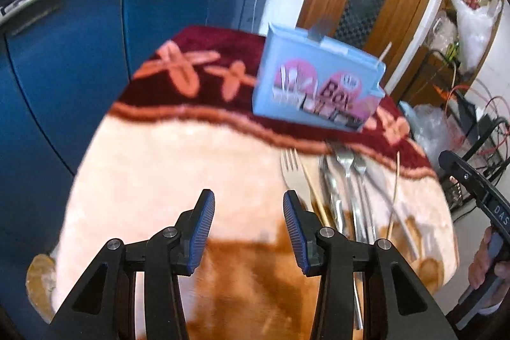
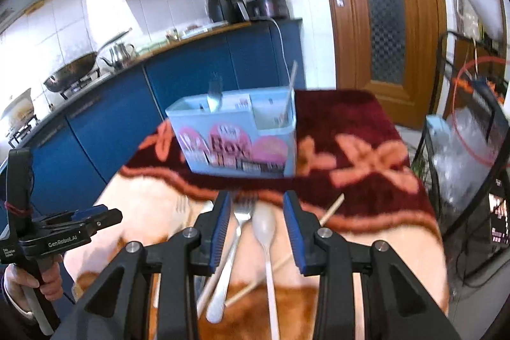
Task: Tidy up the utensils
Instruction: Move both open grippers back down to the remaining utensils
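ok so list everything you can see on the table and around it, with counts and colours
organizer box: 1, light blue, far on cloth; holds a fork and a stick
metal forks: at least 2, silver, loose pile
plastic spoon: 1, whitish, between right fingers
plastic fork: 1, whitish, pile's left
wooden sticks: several, tan, in pile
tablecloth: 1, cream and maroon
wok: 1, dark, stove
kettle: 1, silver, counter
left gripper: open
right gripper: open

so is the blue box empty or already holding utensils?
Not empty: the blue box holds a fork and a chopstick, both upright.
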Motion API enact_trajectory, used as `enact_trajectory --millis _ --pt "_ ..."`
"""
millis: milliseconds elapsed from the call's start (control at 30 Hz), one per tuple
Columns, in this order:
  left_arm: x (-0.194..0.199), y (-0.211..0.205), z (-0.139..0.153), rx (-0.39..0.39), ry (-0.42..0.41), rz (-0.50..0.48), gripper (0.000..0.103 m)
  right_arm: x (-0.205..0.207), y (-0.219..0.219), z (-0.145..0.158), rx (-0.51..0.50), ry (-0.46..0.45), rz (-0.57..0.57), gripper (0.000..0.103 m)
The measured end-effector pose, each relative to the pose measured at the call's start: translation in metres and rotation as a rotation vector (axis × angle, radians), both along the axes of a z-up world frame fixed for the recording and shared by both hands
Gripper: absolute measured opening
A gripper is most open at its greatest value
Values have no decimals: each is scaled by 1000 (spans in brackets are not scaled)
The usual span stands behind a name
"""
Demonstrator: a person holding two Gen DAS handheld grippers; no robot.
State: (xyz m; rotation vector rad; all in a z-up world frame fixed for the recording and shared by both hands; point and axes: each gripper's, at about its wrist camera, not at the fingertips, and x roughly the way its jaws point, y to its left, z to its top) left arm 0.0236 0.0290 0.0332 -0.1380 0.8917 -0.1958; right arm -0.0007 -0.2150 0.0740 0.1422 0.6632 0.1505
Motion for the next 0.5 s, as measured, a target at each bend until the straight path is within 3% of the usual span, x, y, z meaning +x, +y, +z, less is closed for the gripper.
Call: enact_trajectory --millis 500 --pt "16 -52 -32 77 93 -85 46 -4 -16 -62 9 153 -21 43"
